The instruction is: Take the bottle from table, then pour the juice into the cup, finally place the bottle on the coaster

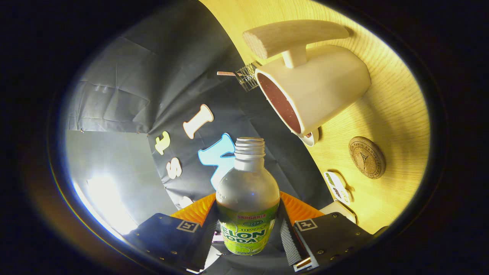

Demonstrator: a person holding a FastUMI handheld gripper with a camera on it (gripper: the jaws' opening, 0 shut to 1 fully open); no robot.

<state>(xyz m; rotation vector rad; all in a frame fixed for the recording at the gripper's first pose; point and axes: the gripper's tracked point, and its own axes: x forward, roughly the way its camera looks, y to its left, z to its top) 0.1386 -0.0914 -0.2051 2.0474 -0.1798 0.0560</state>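
Holding the bottle (248,198) tipped, neck aimed toward the cup (317,91).

Both fingers of the gripper (248,229) press on the bottle's labelled body, pinching it between them; its cap is off. Beyond the open neck sits the pale cup with a wooden handle, its dark-lined mouth facing the bottle, on the wooden table (397,110). A round cork coaster (366,157) lies on the table near the cup.

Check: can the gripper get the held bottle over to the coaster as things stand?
Probably yes. The gripper is shut on the bottle, and the coaster lies bare on the table beside the cup, nothing between.
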